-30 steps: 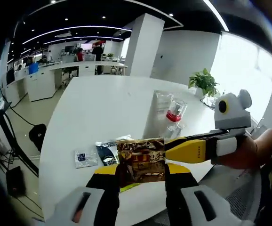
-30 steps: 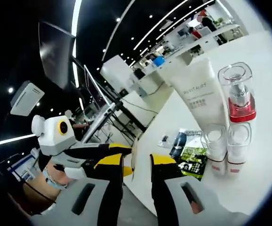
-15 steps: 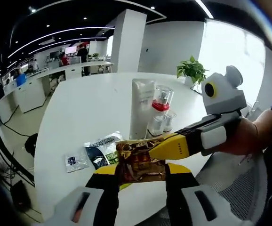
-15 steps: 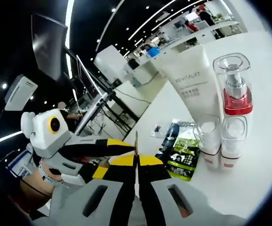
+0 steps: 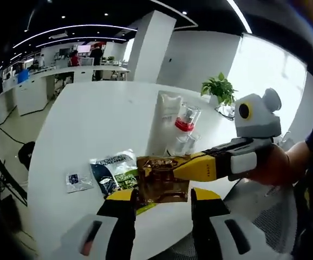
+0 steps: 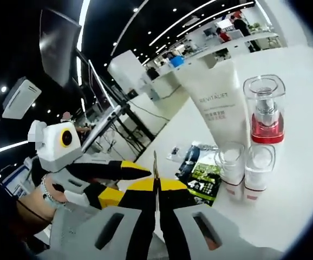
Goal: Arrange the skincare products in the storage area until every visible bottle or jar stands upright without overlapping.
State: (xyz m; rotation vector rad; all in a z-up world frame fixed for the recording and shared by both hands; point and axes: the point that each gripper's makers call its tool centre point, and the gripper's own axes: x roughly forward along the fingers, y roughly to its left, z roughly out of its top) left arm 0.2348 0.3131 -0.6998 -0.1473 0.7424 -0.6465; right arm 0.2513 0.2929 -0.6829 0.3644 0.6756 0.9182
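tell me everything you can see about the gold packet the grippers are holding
The gold packet is a flat, shiny foil sachet, brown-gold with a reddish printed panel, slightly crinkled. It is held above the white table's near edge. The right gripper pinches its upper right edge, and in the right gripper view it shows edge-on as a thin sliver between shut jaws. The left gripper flanks its lower edge.

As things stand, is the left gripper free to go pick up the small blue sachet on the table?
Probably not: the left gripper has the gold sachet between its jaws, as does the right gripper. The blue sachet lies unobstructed.
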